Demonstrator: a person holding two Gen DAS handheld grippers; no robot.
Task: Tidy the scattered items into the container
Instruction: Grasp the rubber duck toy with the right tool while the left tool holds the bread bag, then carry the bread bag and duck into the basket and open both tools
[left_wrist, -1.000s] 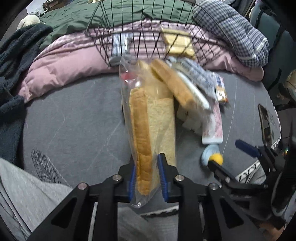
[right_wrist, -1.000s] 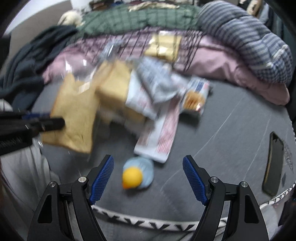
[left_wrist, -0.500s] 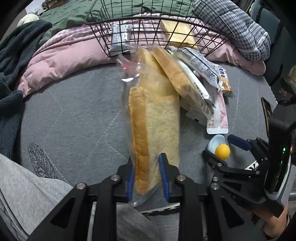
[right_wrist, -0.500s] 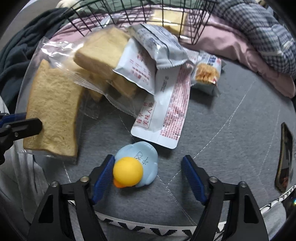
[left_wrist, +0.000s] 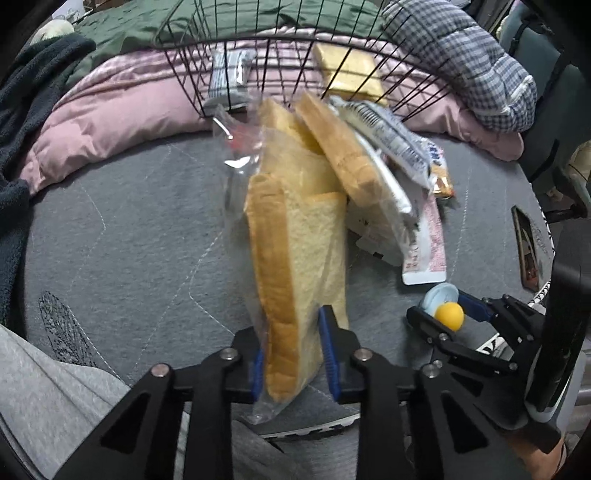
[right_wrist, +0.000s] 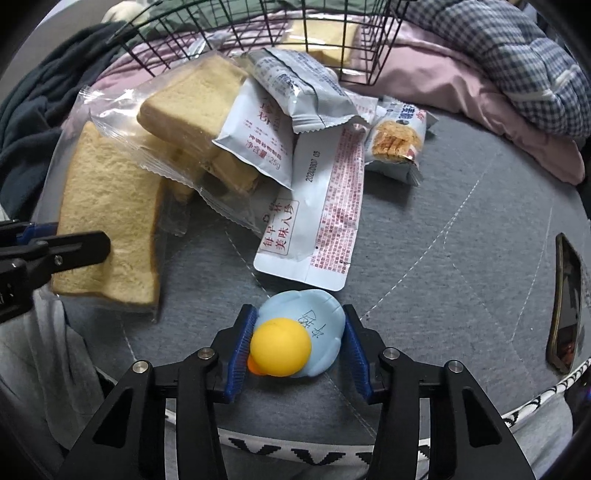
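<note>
My left gripper (left_wrist: 293, 350) is shut on a clear bag of sliced bread (left_wrist: 295, 258), held edge-up above the grey mat; the bag also shows in the right wrist view (right_wrist: 107, 221). My right gripper (right_wrist: 297, 350) is shut on a blue rubber duck with a yellow head (right_wrist: 295, 341), which sits on the mat; it also shows in the left wrist view (left_wrist: 443, 306). A black wire basket (left_wrist: 280, 55) stands at the back on the bedding, holding a bread pack (left_wrist: 351, 74) and a grey packet (left_wrist: 229, 74).
A second bread bag (right_wrist: 195, 110), grey-white snack packets (right_wrist: 295, 92), a long white packet (right_wrist: 317, 214) and a small biscuit pack (right_wrist: 397, 144) lie piled on the mat before the basket (right_wrist: 258, 22). A phone (right_wrist: 565, 302) lies at right. Quilts ring the back.
My right gripper moved forward onto the duck and closed on it. My left gripper kept hold of the bread bag and moved closer to the basket.
</note>
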